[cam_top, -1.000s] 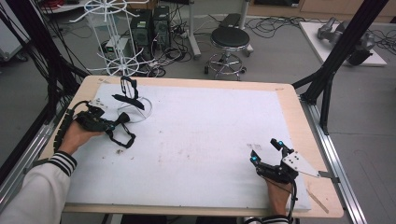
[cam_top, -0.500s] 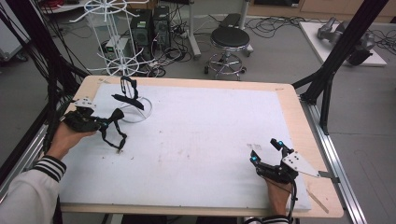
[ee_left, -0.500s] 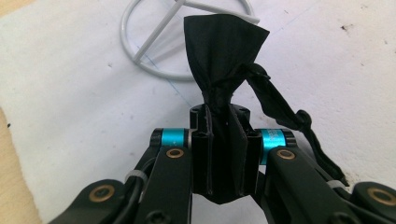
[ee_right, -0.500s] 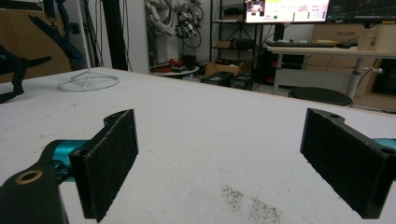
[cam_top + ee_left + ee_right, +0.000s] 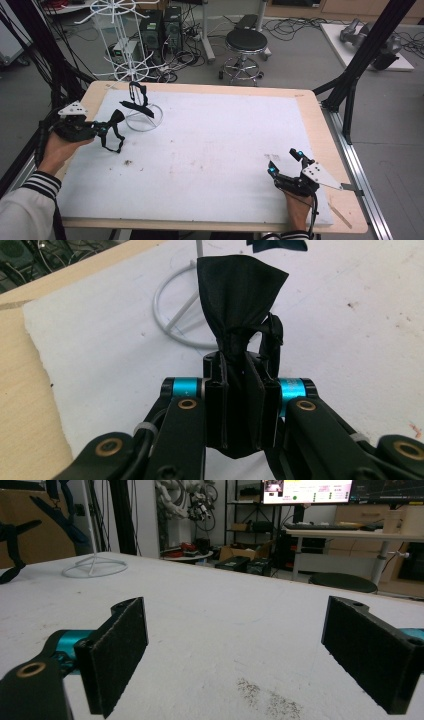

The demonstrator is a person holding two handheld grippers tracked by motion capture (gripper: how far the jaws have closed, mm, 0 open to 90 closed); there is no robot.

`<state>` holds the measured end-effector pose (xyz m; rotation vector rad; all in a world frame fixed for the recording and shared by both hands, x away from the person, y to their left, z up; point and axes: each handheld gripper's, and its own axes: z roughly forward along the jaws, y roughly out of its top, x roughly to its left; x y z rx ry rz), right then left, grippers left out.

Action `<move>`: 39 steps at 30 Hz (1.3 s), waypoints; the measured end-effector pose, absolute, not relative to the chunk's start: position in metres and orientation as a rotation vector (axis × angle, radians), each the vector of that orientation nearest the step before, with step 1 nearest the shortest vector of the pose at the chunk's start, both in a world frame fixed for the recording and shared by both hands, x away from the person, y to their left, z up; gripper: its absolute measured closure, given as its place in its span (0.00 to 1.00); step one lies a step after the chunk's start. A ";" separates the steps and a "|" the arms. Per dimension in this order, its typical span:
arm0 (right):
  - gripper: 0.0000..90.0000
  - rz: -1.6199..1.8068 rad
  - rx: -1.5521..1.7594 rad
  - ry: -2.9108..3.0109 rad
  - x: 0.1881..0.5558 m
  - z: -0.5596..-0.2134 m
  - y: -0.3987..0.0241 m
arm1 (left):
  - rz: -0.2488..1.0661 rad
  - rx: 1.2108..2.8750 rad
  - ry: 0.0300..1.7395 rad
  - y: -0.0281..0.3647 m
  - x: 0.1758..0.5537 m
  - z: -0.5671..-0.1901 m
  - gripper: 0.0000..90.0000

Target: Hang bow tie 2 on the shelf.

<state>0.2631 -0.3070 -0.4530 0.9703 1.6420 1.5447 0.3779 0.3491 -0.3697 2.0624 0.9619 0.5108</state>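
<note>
- We see the left gripper at the counter's left edge, jaws clamped tight on a black bow tie; the left gripper view shows the pinched middle of the fabric squeezed between both pads.
- 1 wing of the bow tie fans out beyond the jaw tips; its thin strap hangs in a loop under the gripper, clear of the counter as far as we can tell.
- White wire stand sits just beyond and to the right of the left gripper in the high view; a 2nd black bow tie already hangs on it.
- Key relation: stand lies straight ahead of the left jaws, near but apart; in the left gripper view its ring base shows right behind the held wing.
- The bow tie's long axis runs roughly along the jaw direction, pointing at the stand.
- We judge the next move is a short carry toward the stand, with the dangling strap needing to catch a hook.
- Right gripper rests at the near right of the counter, jaws wide apart, nothing between the pads.
- Left hand is far nearer the stand; right is well apart from it.
</note>
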 end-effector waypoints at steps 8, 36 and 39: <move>0.12 1.545 0.969 1.642 0.263 -0.453 -0.307 | 0.525 2.006 0.957 0.348 0.374 -0.364 0.89; 0.12 1.543 0.973 1.643 0.263 -0.453 -0.307 | 0.648 1.722 0.830 0.360 0.347 -0.327 0.89; 0.12 1.544 0.972 1.643 0.263 -0.453 -0.307 | 0.673 1.712 0.823 0.359 0.345 -0.322 0.89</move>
